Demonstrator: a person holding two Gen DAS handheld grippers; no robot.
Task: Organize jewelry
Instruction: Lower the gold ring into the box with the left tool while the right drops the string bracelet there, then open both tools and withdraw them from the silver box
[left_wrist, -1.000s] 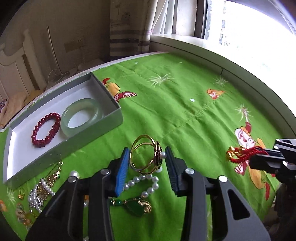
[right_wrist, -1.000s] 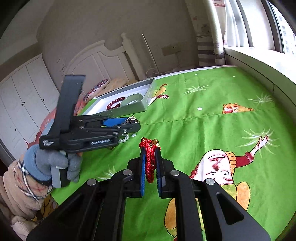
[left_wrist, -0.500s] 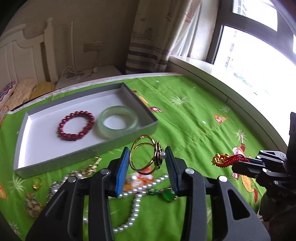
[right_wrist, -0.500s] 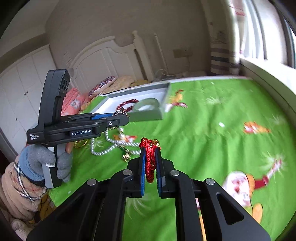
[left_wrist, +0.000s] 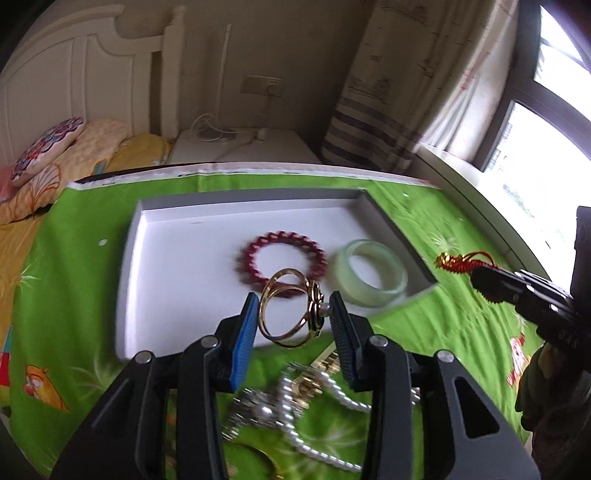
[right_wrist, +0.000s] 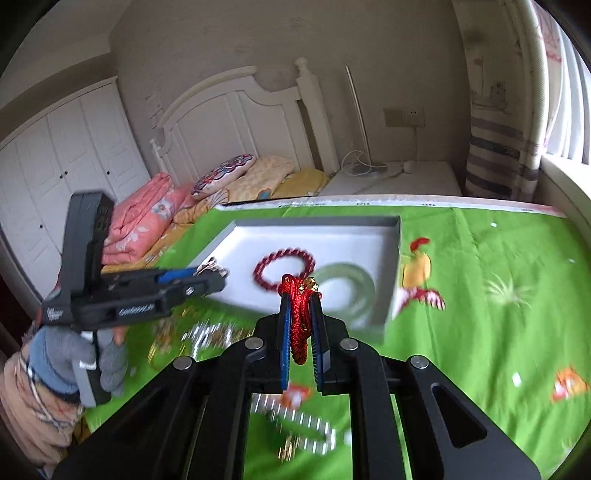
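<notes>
Left gripper (left_wrist: 291, 319), blurred side lettering possibly "GenRobot.AI", jaws clamping gold ring (left_wrist: 291, 308), now above near edge of white tray (left_wrist: 184, 273), closer than before. Right gripper (right_wrist: 300, 321) jaws pinching red cord charm (right_wrist: 298, 314), nearer tray too.

Tray (left_wrist: 129, 280) on bedspread (left_wrist: 436, 332), holding bead bracelet (left_wrist: 282, 258) left of bangle (left_wrist: 371, 273). Pearl strands (left_wrist: 314, 402) on bedspread before tray. Pillows (right_wrist: 221, 177) behind, at headboard (right_wrist: 236, 110).
</notes>
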